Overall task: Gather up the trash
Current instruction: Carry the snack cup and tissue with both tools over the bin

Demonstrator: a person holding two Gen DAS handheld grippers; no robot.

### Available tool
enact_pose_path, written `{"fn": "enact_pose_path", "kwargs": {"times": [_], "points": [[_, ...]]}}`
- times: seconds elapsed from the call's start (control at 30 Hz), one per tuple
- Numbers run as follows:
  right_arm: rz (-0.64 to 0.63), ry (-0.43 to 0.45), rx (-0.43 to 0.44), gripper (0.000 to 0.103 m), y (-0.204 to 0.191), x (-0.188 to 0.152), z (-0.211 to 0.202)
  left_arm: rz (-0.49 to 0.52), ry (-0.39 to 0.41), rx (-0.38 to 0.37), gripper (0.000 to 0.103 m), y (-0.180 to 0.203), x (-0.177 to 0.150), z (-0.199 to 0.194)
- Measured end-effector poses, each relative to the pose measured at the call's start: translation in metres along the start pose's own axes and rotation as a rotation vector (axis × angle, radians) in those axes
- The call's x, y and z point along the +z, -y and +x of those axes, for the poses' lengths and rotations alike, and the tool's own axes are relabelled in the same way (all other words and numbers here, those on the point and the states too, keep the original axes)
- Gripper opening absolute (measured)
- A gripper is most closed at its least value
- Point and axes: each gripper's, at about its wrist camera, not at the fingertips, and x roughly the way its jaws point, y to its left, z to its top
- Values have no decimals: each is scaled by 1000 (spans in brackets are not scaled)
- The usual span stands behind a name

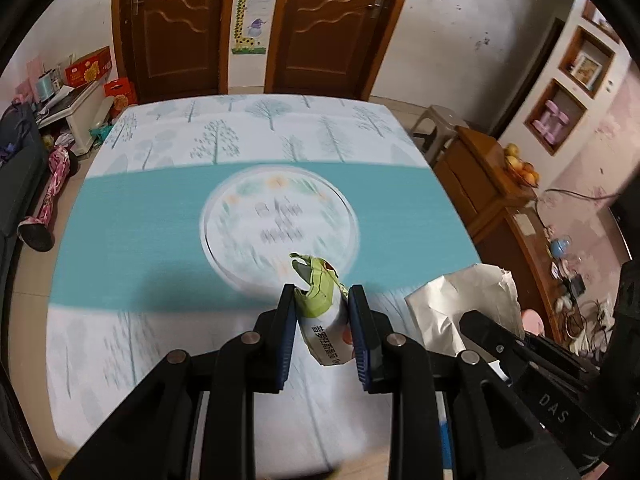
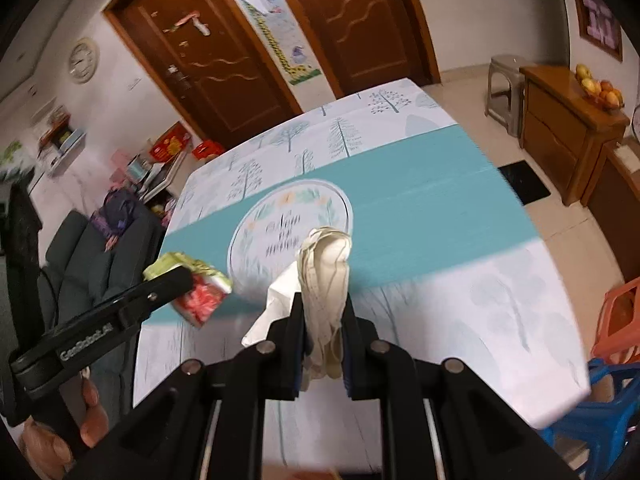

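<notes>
A home: sofa [image 2: 92, 256], wooden doors [image 1: 176, 24], fruit-topped cabinet [image 2: 568, 128].

The crumpled green-and-white glossy snack wrapper [image 1: 322, 300] looks like creased plastic film. The off-white wrinkled bag [image 2: 326, 280] appears matt, papery or cloth-like. The teal-and-white printed mat [image 1: 140, 240] looks smooth. 2 brown doors [image 1: 180, 28] are polished wood.

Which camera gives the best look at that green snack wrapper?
The left wrist view: the green snack wrapper sits centred and close, clamped between the left gripper jaws. The right wrist view shows it off to the side, blurred, partly behind that gripper.
</notes>
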Motion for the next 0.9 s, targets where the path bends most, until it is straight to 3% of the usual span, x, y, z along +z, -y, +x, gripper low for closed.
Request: {"fn": "enact_pose_path", "kwargs": {"times": [0.2,0.43,0.67,0.9], "points": [[-57,3,-8,14,16,-57,-59,15,-39,9,24,40,-73,-28],[-50,-14,-10,14,37,-114,-98,119,-93,12,24,73,-149,-50],[-14,-86,-20,14,48,-165,-89,182,-197,38,24,76,-202,-39],[70,-202,-29,14,61,-220,-55,189,-295,51,24,55,-243,-3]]}}
